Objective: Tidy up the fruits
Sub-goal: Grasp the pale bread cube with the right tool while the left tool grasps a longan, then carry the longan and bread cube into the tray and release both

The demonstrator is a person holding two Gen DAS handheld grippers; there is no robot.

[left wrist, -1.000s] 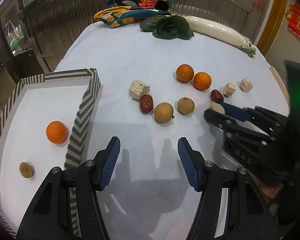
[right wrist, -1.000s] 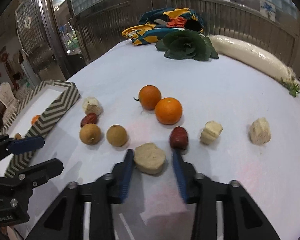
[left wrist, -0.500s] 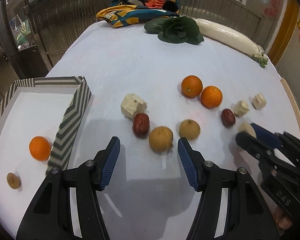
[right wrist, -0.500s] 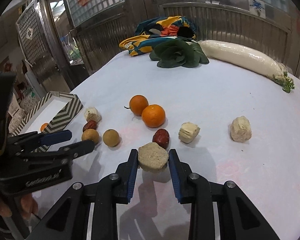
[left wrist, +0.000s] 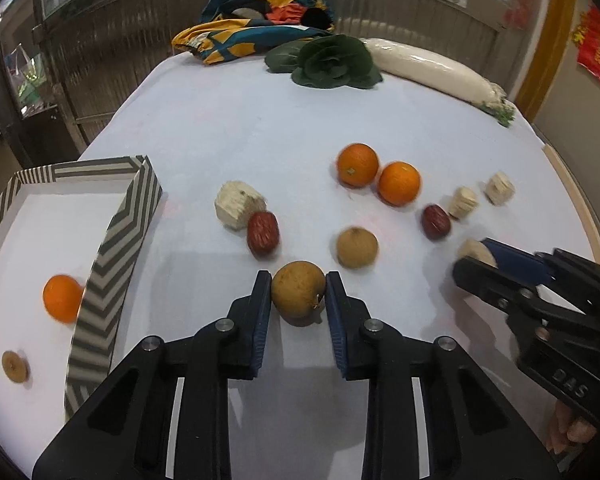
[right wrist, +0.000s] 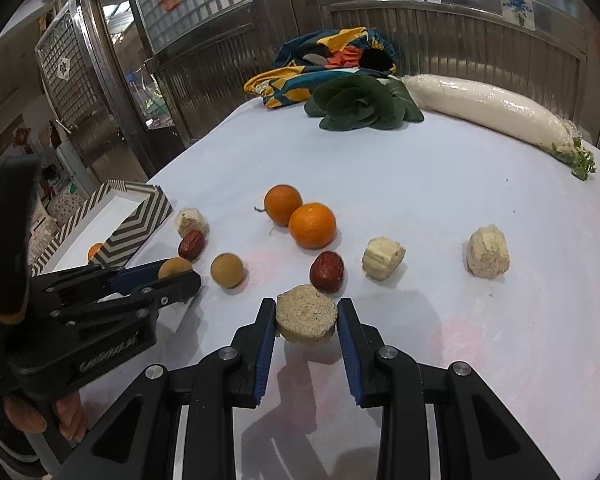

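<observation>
My left gripper (left wrist: 298, 294) is shut on a brown round longan-like fruit (left wrist: 298, 294) on the white table. My right gripper (right wrist: 306, 318) is shut on a pale cut chunk (right wrist: 306, 316) and holds it just above the cloth. Loose on the table lie two oranges (left wrist: 358, 165) (left wrist: 399, 183), two red dates (left wrist: 263, 234) (left wrist: 435, 221), a second brown fruit (left wrist: 357, 248) and several pale chunks (left wrist: 238, 204). The striped box (left wrist: 112, 248) at the left holds an orange (left wrist: 62, 298) and a small brown fruit (left wrist: 15, 366).
At the far end lie a green leafy vegetable (left wrist: 332, 62), a long white radish (left wrist: 432, 70) and a colourful cloth bag (left wrist: 260, 22). The table's right edge (left wrist: 576, 200) is near the right gripper. Metal gates stand behind the table.
My left gripper moved forward and closed on the brown fruit. My right gripper closed on the pale chunk and lifted it slightly.
</observation>
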